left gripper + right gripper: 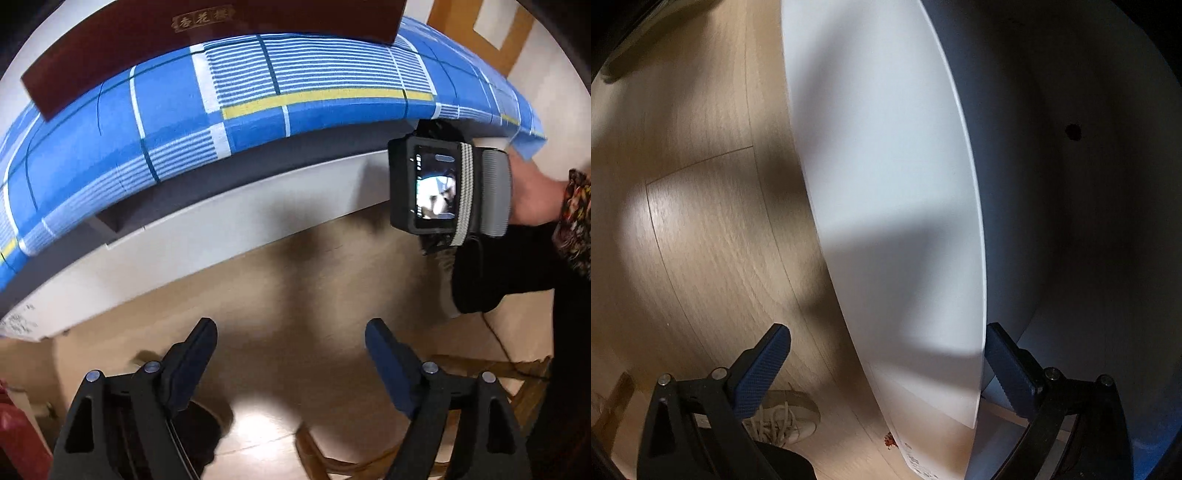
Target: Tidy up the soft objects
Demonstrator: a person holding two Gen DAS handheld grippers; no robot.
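Observation:
A blue plaid cloth (258, 110) with white stripes and a yellow band lies spread over a white table (221, 229), draping past its front edge. My left gripper (291, 325) hangs above the wooden floor in front of the table, open, with nothing between its fingers. At the right, a hand holds the right gripper's camera housing (432, 188) close under the cloth's hanging edge; its fingers are hidden there. In the right wrist view my right gripper (888, 328) stands open, with the table's white side panel (886, 184) running between its fingers; the pads do not press on it.
A dark red box (184, 44) with gold lettering rests on the cloth at the back. A wooden chair (517, 373) stands at the lower right and something red (14, 435) sits at the lower left. A laced shoe (790, 417) is on the floor.

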